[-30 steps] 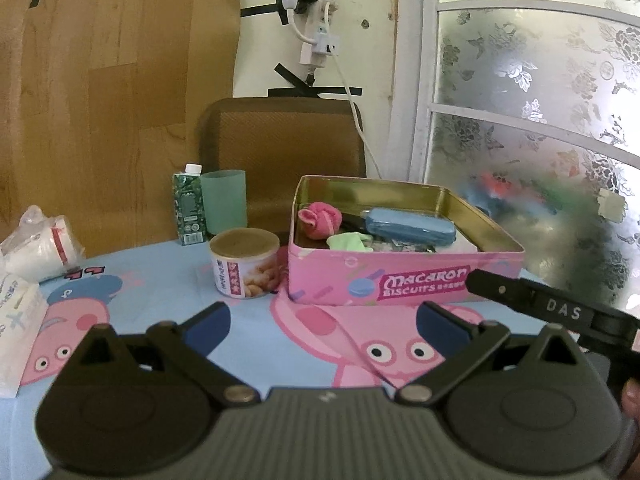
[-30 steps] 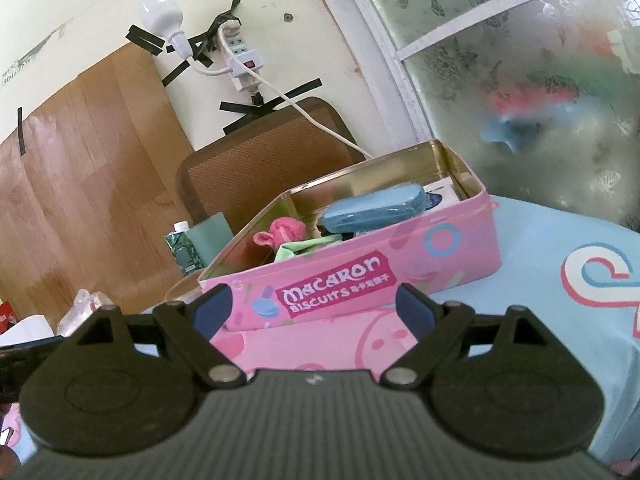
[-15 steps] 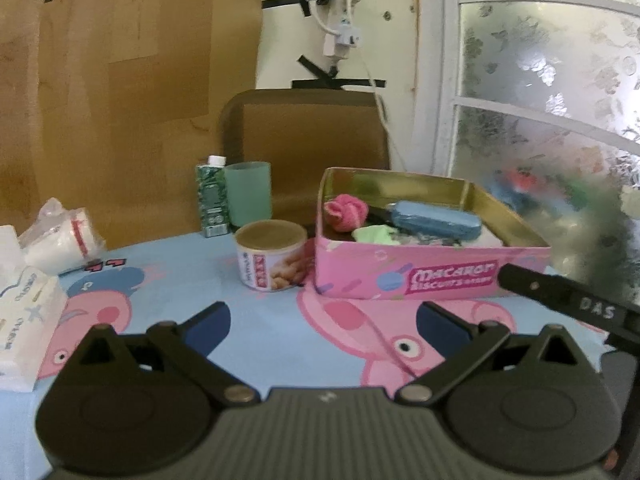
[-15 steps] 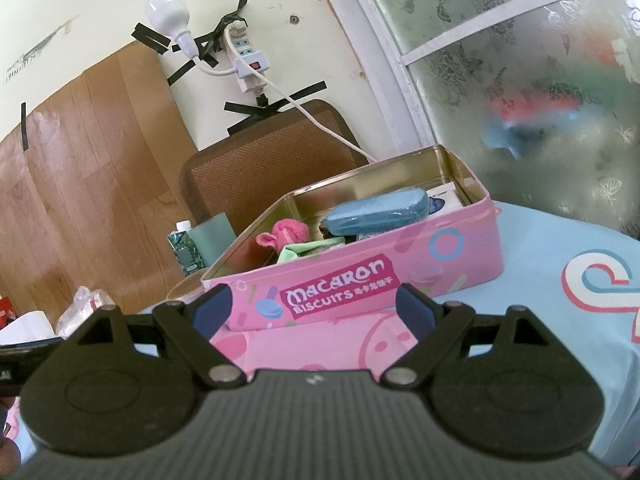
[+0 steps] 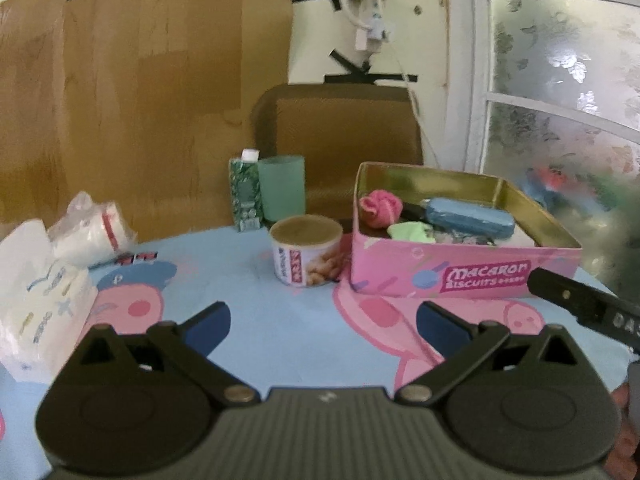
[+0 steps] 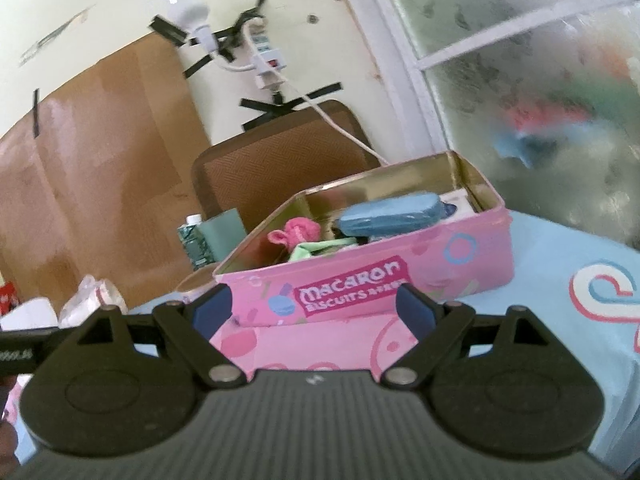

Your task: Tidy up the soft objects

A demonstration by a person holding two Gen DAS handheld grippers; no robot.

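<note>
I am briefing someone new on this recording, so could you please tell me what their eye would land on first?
First the pink biscuit tin, standing open on the cartoon tablecloth, with a pink sock ball, a green cloth and a blue case inside. Left of it stands a small snack can. Both the left gripper and the right gripper are open, empty, in front of the tin.
</note>
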